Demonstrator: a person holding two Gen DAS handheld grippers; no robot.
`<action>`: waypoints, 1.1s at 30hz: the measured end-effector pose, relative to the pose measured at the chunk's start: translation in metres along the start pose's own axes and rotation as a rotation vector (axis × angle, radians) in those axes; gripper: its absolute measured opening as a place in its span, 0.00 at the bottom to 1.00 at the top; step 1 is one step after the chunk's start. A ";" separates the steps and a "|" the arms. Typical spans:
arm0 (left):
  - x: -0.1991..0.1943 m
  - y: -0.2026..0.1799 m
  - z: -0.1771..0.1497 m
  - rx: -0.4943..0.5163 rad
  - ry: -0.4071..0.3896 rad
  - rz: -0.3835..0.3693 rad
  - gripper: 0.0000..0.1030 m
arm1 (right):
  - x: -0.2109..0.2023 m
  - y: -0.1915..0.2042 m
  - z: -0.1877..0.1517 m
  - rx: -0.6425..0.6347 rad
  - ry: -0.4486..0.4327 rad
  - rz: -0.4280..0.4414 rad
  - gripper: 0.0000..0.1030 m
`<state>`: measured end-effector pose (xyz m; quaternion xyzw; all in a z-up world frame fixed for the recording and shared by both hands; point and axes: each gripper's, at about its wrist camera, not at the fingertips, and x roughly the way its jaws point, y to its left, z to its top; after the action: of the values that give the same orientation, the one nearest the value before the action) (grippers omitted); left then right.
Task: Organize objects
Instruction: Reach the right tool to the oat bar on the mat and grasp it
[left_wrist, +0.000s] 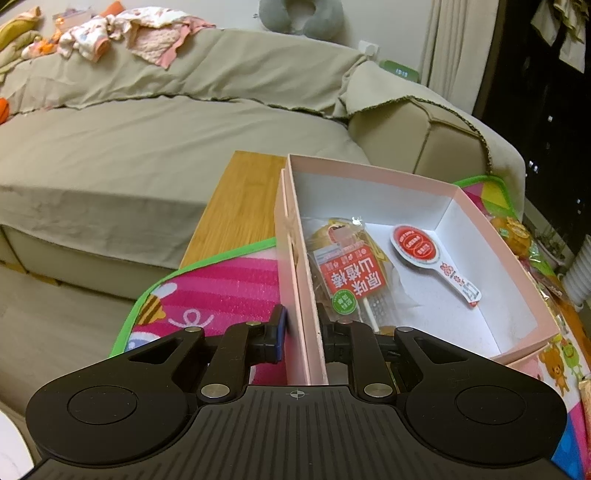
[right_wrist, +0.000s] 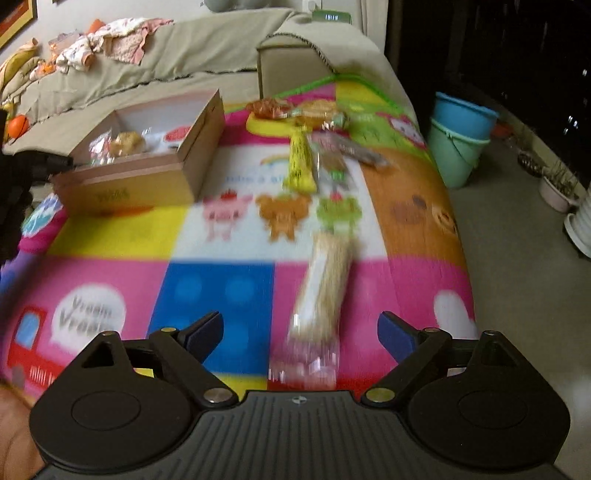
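Left gripper is clamped narrow on the near wall of the pink box, one pad outside, one inside; my read is it's there to pin the box so it doesn't slide during drops. Box already holds a red-label lollipop packet and a red spoon-shaped packet. Right gripper is spread wide and gripping nothing, with the long biscuit-stick packet lying at 12 o'clock off its jaws, near end between the pads but untouched. Likely the next pick. Frame is blurred, so contact is hard to judge. More snacks at 12, further up the play mat: yellow packet, orange wrappers. Box sits at 10 o'clock in the right view.
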<state>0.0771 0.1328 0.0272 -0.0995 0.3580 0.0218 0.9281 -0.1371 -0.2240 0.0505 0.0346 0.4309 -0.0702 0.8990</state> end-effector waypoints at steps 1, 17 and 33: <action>0.000 0.000 0.000 -0.003 -0.001 0.000 0.17 | -0.003 0.001 -0.005 -0.006 -0.005 -0.002 0.88; -0.002 -0.001 0.000 0.002 0.004 0.006 0.18 | 0.043 -0.006 0.008 0.085 -0.016 -0.047 0.73; -0.001 -0.003 0.000 0.005 0.001 0.012 0.18 | 0.044 0.011 0.020 0.003 -0.033 0.019 0.28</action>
<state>0.0766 0.1300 0.0281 -0.0948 0.3593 0.0264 0.9280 -0.0928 -0.2197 0.0292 0.0392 0.4155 -0.0629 0.9066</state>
